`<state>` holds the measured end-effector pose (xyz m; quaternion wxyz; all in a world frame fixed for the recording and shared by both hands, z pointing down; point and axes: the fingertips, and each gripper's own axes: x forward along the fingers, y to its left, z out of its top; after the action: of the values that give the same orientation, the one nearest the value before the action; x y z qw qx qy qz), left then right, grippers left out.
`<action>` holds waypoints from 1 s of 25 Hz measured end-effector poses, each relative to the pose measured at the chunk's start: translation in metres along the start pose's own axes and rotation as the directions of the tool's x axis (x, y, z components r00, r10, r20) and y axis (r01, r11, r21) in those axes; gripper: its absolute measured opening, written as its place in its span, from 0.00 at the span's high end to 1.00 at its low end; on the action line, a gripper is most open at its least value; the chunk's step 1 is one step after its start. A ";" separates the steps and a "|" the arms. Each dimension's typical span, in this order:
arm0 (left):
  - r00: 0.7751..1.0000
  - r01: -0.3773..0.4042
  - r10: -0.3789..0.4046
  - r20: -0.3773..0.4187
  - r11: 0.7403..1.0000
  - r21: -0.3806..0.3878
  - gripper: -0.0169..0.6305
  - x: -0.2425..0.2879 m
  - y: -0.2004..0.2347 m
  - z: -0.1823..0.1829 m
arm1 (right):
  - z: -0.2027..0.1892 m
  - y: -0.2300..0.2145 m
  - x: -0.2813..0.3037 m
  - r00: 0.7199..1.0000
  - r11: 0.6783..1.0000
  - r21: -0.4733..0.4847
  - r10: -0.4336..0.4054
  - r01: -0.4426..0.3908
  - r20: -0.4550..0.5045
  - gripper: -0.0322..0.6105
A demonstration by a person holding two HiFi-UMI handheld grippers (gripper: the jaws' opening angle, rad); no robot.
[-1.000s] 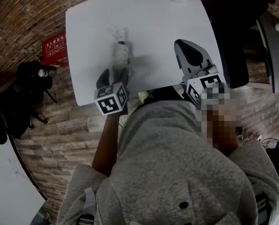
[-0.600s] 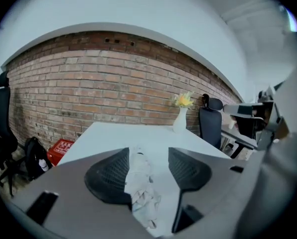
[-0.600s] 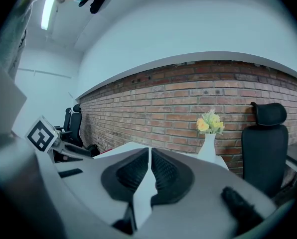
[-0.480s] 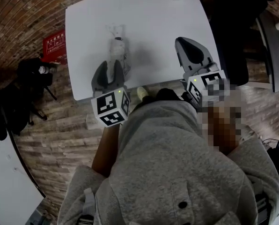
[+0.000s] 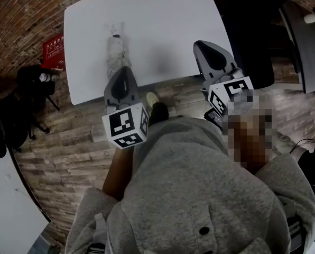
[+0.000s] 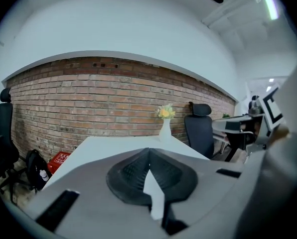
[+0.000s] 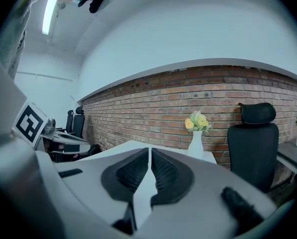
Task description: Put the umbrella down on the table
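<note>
Plainly, the left gripper point(image 5: 122, 70) is closed pad to pad, with nothing held between its jaws; the right gripper point(image 5: 202, 46) is likewise closed and empty. The folded umbrella point(image 5: 114, 49) is laid on the white table point(image 5: 168, 20), free of both tools. It is found at twelve o'clock from the left gripper, just beyond the tips, its long axis run from twelve to six in the head view. The left gripper is the nearer; the right is well apart, at three o'clock of the umbrella. The placing is judged complete, so only a retreat toward six o'clock would be called for.
</note>
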<state>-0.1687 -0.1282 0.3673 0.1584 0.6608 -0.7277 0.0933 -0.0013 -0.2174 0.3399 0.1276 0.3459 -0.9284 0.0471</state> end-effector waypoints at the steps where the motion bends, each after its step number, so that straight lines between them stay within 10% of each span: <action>1: 1.000 0.006 -0.006 -0.002 1.000 0.001 0.95 -0.005 -0.009 -0.002 | -0.005 -0.002 -0.008 1.000 1.000 0.007 0.000 0.000 -0.004 0.90; 25: 0.998 -0.059 0.058 -0.004 0.997 -0.042 0.95 -0.145 -0.095 -0.050 | -0.062 0.027 -0.159 0.998 0.997 0.031 0.065 -0.066 0.015 0.90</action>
<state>-0.0578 0.0138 0.3558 0.1708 0.6356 -0.7483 0.0835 0.1099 -0.0860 0.3571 0.1142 0.3176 -0.9392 0.0635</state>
